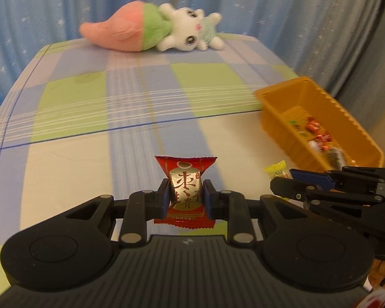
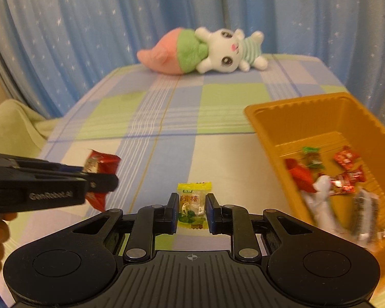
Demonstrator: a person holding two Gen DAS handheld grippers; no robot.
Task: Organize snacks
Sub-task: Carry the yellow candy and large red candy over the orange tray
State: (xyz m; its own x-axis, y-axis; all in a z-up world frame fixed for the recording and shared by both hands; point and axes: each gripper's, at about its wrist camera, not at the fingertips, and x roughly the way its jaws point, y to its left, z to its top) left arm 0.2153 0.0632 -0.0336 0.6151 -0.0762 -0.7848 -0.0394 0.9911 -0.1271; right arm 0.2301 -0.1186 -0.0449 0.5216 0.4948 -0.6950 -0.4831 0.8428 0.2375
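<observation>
Black ribbed claw (image 2: 192,211) bodies, blue pads, silver pivot screws, white "GenRobot.AI" lettering.

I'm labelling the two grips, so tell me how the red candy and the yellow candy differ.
Colour: the red candy has a red wrapper with a gold panel and large characters; the yellow candy is yellow with a clear window and green leaves.
Holder: the left gripper is shut on the red candy, the right gripper on the yellow candy.
Size: the red candy looks bulkier between its pads.
Shared: both are pinched at the middle, crimped ends free, above the checked cloth.
</observation>
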